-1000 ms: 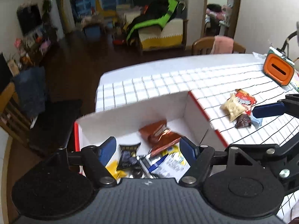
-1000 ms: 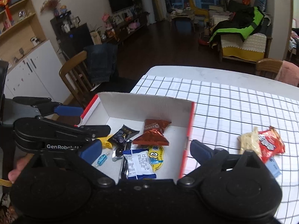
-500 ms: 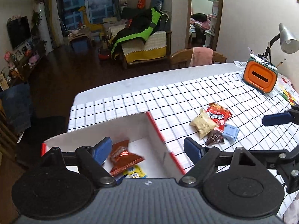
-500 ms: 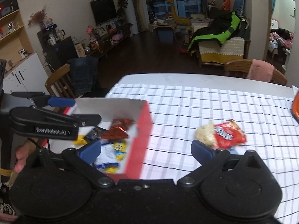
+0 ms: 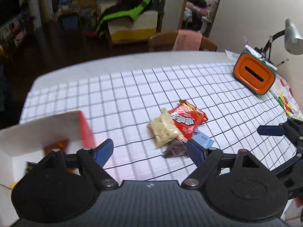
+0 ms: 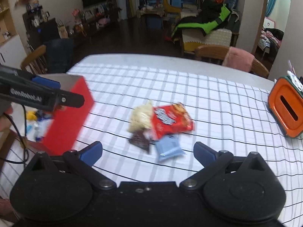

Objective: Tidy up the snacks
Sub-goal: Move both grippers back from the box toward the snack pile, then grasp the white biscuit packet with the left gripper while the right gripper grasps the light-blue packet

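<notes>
Both your claws swung off the box (image 6: pixel 72 117) toward the snack pile (image 6: pixel 159 124); right claw (image 6: pixel 147 151) (released, empty) sits nearer, pile dead ahead; left claw (image 5: pixel 149 151) released too.

A: Left black two-finger gripper with blue pads (image 5: pixel 149 151)?
B: Jaws wide apart, nothing between them, tilted steeply downward.
A: Right black two-finger gripper with blue pads (image 6: pixel 147 152)?
B: Jaws likewise spread, empty, same downward tilt. Each gripper appears at the edge of the other's view, side by side.
</notes>
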Action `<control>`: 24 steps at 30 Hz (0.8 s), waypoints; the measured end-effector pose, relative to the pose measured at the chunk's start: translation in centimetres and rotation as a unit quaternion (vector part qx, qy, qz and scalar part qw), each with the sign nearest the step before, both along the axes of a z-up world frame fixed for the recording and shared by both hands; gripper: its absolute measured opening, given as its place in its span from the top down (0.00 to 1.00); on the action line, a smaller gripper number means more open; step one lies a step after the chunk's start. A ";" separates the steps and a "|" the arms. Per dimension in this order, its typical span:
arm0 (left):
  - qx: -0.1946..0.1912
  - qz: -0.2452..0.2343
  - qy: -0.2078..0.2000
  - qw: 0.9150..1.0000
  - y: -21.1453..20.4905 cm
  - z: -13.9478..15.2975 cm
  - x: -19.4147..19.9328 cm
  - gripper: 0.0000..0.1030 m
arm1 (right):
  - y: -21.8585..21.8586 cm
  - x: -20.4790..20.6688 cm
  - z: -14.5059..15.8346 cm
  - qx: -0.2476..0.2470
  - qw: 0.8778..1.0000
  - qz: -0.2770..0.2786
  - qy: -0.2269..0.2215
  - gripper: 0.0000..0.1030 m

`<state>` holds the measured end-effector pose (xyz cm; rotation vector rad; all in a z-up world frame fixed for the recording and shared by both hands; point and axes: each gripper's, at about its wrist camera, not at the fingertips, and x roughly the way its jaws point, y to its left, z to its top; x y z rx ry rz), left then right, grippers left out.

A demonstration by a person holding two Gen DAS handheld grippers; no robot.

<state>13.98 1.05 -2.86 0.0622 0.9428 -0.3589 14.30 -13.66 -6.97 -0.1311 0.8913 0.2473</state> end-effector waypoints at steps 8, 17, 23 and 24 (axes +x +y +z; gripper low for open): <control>0.005 0.051 0.063 0.997 -4.1 -3.7 5.1 0.18 | -3.9 4.2 -4.1 0.003 0.999 0.013 0.043 0.01; -0.004 0.098 0.134 0.986 -5.7 -8.3 9.4 0.18 | -3.6 7.8 -8.8 -0.031 0.993 0.056 0.095 0.04; -0.024 0.132 0.181 0.974 -5.3 -10.9 11.6 0.19 | -2.0 8.7 -11.3 -0.065 0.986 0.100 0.113 0.16; -0.031 0.136 0.188 0.972 -5.2 -11.2 11.9 0.20 | -1.8 8.8 -11.6 -0.070 0.986 0.102 0.112 0.20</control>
